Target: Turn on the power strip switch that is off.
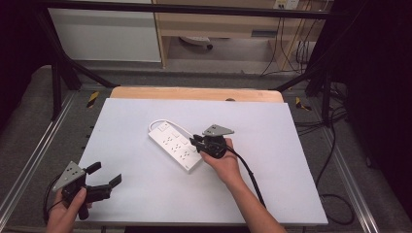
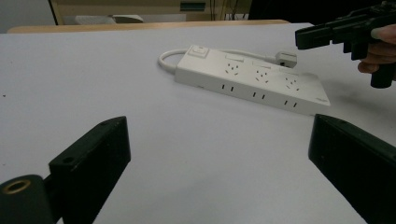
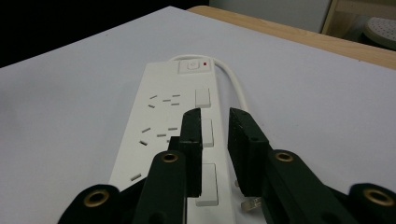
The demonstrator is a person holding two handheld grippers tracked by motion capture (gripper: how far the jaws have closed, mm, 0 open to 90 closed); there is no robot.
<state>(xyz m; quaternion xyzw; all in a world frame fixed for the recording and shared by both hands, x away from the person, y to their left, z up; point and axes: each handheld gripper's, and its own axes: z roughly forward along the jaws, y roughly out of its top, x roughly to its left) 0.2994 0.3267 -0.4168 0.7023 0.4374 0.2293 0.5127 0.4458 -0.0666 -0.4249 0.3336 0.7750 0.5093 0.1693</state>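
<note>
While I hold a gripper in each hand, a white power strip (image 1: 176, 144) lies slantwise near the middle of the white table (image 1: 272, 194), its cord looping round its far end. My right gripper (image 1: 195, 142) hovers over the strip's near edge, jaws slightly parted with nothing between them. My left gripper (image 1: 104, 174) rests well apart from the strip, jaws wide open and empty.

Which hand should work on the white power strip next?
Probably the right. The right gripper is over the power strip, jaws slightly apart at its switches. The left gripper sits wide open near the table's near-left corner.
</note>
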